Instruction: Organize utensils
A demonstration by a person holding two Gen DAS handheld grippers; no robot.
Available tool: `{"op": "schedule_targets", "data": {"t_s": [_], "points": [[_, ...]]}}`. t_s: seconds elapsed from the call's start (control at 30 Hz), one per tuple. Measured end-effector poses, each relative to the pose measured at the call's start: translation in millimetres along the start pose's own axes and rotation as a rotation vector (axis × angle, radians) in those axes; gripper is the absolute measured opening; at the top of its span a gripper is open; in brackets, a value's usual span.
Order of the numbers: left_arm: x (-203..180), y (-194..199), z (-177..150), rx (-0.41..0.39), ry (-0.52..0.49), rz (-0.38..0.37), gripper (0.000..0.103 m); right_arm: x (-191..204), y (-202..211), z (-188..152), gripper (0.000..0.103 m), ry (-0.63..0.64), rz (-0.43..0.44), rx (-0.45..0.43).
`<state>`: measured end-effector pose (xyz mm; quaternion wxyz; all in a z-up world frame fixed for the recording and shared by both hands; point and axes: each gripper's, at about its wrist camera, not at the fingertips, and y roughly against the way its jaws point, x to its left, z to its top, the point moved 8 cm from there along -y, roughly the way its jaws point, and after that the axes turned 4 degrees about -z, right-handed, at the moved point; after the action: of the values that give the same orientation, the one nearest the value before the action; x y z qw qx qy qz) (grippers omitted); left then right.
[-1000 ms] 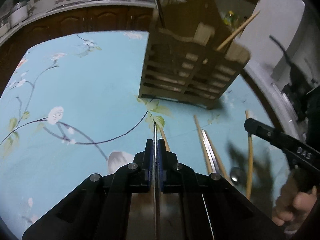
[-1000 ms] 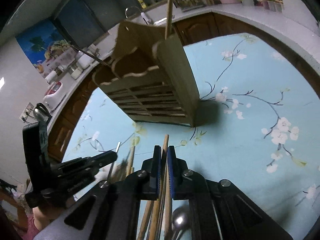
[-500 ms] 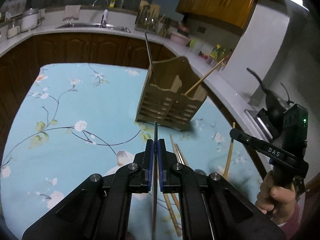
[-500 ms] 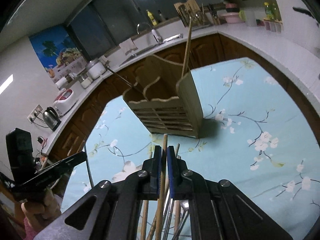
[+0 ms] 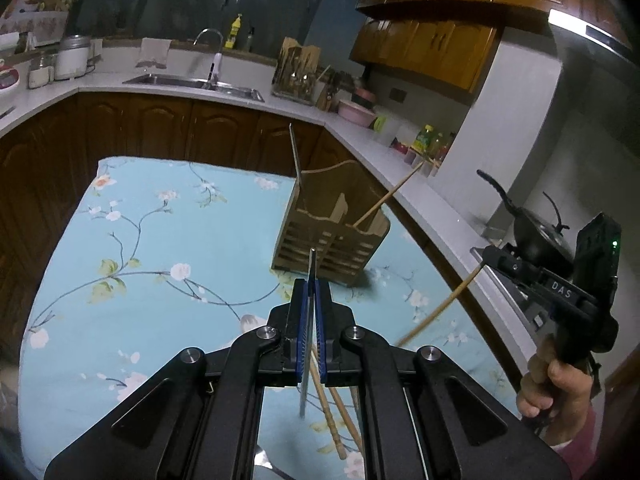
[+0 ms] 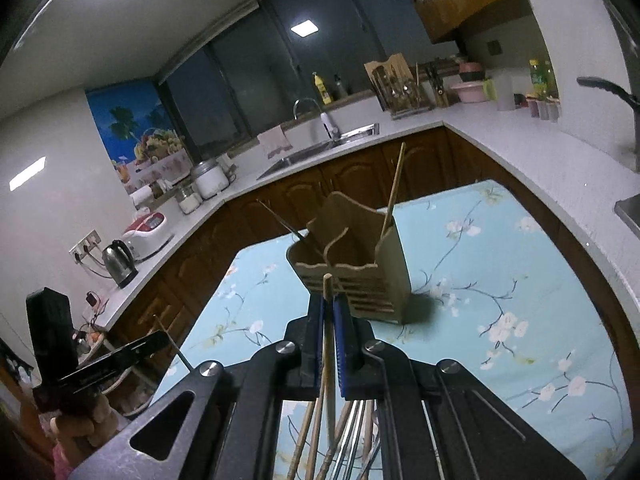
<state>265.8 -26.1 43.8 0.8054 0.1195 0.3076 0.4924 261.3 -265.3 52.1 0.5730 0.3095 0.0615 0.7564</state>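
My left gripper (image 5: 311, 292) is shut on a thin metal chopstick (image 5: 310, 268) and holds it high above the table. My right gripper (image 6: 328, 304) is shut on a wooden chopstick (image 6: 327, 284), also lifted. The wooden utensil holder (image 5: 330, 236) stands on the tablecloth ahead of both grippers, with one metal chopstick (image 5: 295, 152) and one wooden chopstick (image 5: 390, 196) leaning in it. It also shows in the right wrist view (image 6: 356, 272). The right gripper shows in the left wrist view (image 5: 486, 256) holding its stick. Loose chopsticks (image 5: 332, 416) lie on the table below.
The table carries a light blue floral cloth (image 5: 160, 240). More wooden and metal utensils (image 6: 344, 432) lie under the right gripper. Kitchen counters with a sink (image 5: 192, 82), a kettle (image 6: 118, 262) and a stove pan (image 5: 536, 232) ring the table.
Both grippers have risen and pulled back from the holder with their chopsticks, so the holder looks smaller and farther and the room comes into view.
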Motion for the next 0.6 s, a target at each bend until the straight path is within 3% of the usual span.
{"op": "schedule_targets", "data": {"t_s": [0.6], "points": [[-7,15,37,-0.086,-0.019,-0.002,0.000,2,2,26,0.005,0.001,0.010,-0.055]]}}
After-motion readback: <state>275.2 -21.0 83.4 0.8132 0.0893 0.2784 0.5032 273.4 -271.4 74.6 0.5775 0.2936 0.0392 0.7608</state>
